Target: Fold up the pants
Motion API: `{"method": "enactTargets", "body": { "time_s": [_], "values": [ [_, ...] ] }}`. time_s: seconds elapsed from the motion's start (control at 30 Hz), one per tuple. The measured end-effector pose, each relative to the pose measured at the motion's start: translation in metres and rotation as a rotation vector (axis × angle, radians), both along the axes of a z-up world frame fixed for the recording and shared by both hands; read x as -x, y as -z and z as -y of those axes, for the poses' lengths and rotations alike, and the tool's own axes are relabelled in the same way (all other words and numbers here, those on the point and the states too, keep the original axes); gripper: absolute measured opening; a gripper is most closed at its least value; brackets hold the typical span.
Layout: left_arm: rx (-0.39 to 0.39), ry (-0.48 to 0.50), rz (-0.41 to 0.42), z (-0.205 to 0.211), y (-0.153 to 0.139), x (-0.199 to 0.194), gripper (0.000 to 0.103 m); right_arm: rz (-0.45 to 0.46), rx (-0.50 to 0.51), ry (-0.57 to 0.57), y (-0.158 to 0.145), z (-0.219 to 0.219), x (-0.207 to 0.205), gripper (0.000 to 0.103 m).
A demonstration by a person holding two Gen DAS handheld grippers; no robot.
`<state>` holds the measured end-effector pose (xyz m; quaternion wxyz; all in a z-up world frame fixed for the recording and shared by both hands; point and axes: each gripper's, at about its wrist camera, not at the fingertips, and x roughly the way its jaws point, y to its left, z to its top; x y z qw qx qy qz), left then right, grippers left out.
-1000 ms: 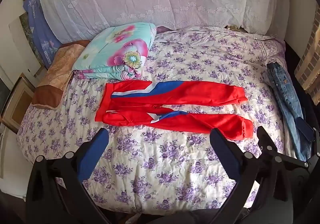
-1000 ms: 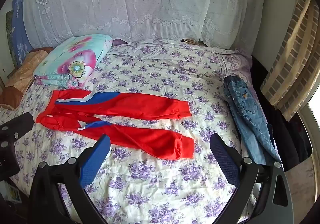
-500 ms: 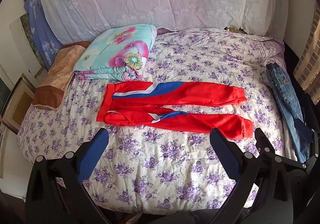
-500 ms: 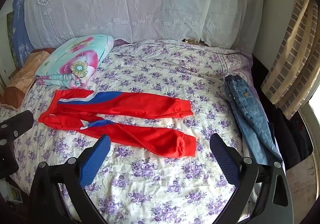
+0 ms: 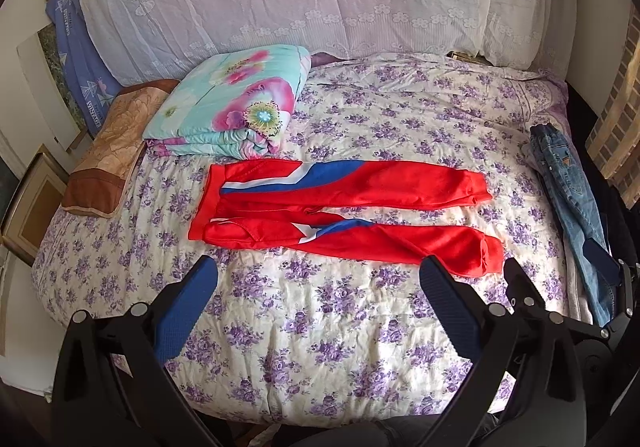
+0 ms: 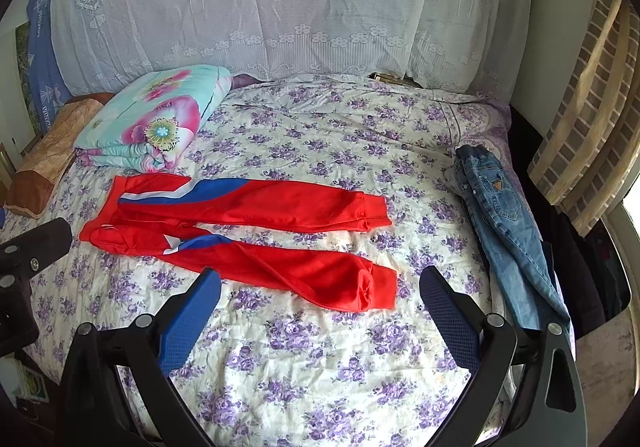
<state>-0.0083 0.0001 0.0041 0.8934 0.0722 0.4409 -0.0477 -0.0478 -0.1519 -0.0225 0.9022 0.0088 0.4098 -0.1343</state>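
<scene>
The red pants lie flat on the flowered bedspread, in the middle of the left wrist frame. The waistband is toward the left side of the frame and the two cuffs toward the right. The two legs are spread apart, with a strip of bedspread visible between them, so no fold is made yet. I judge that the task is only at its beginning: all folds are left to do, probably first one leg over the other, then the length.

The left gripper is at the bottom of its frame, wide open and holding nothing. It hovers over bare bedspread, just below the lower leg. The right gripper is also wide open and empty, in the bottom of its own frame, with the lower cuff lying just above and between its fingers.

In the upper left of both frames a folded floral quilt lies near the waistband. A pair of blue jeans lies at the right edge, well apart from the red pants.
</scene>
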Motion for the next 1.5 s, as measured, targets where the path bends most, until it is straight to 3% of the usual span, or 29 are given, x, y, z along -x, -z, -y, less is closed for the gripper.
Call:
{"method": "enactTargets", "body": {
  "time_s": [1.5],
  "values": [
    [-0.002, -0.002, -0.005, 0.0019, 0.0035, -0.0011, 0.099, 0.005, -0.003, -0.004, 0.0014, 0.0002, -0.0019, 0.100]
  ]
}}
